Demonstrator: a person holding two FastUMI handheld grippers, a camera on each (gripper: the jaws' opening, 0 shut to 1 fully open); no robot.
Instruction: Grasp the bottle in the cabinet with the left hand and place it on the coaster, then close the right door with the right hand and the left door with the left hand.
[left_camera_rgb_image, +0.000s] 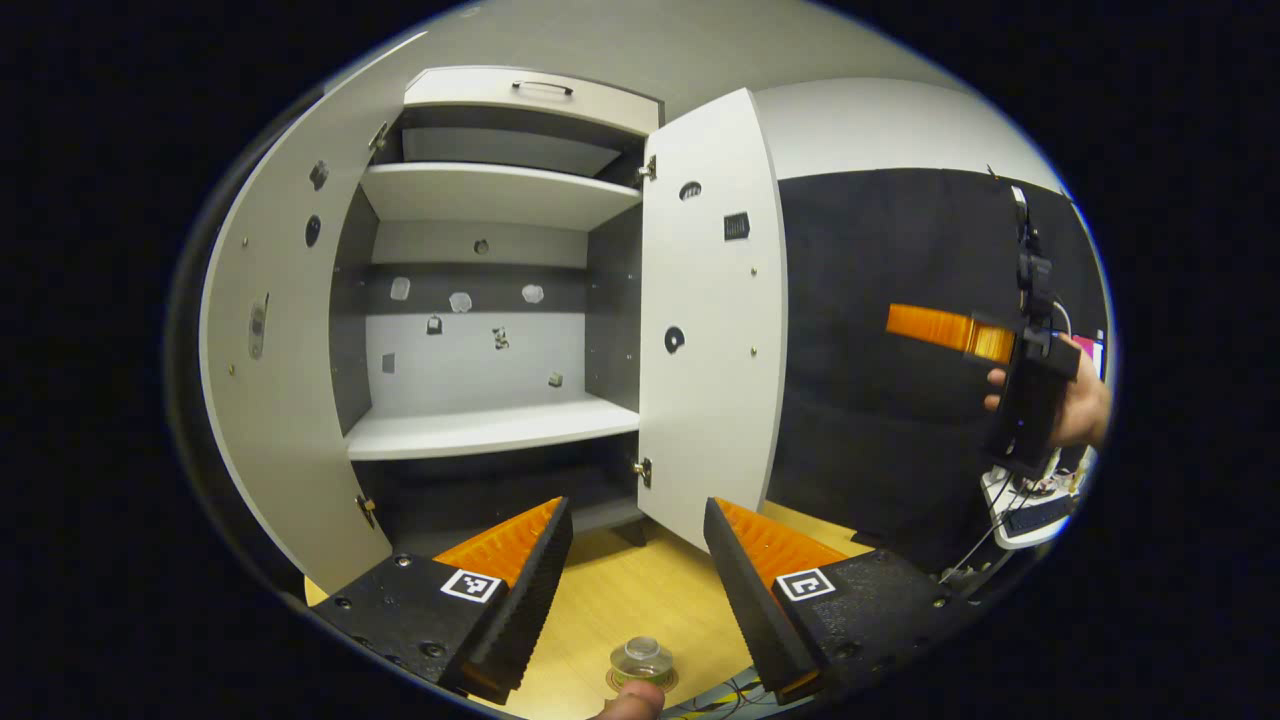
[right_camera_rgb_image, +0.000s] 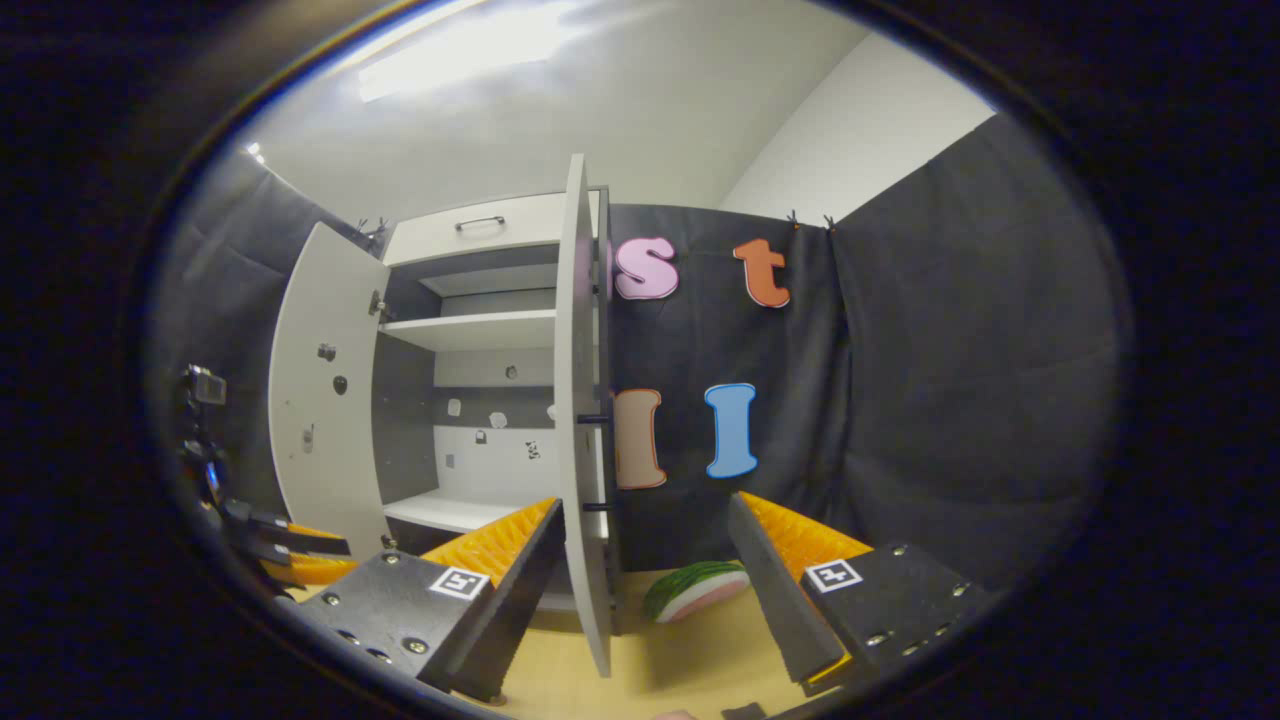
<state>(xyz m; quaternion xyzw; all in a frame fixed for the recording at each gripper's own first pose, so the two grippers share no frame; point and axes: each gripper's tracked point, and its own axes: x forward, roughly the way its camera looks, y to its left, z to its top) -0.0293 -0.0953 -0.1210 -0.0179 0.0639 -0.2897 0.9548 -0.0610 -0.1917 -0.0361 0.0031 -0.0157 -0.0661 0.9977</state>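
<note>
The bottle (left_camera_rgb_image: 641, 658) stands upright on the coaster (left_camera_rgb_image: 641, 680), cap up, at the table's (left_camera_rgb_image: 610, 600) near edge. Left gripper (left_camera_rgb_image: 637, 590) and right gripper (right_camera_rgb_image: 645, 590) both gape empty; both cabinet (left_camera_rgb_image: 490, 300) doors stand open.

My left tongs (left_camera_rgb_image: 638, 590) gape above the bottle (left_camera_rgb_image: 641, 660) standing on its coaster (left_camera_rgb_image: 668, 682); beyond, the cabinet (left_camera_rgb_image: 490, 300) has both doors open.

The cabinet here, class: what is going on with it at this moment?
A person holds a tool in each hand before the cabinet, whose two doors stand open. The bottle already sits on the coaster on the wooden floor. The left tool is open and empty. The right tool, also open, is beside the right door, which is not yet closed.
</note>
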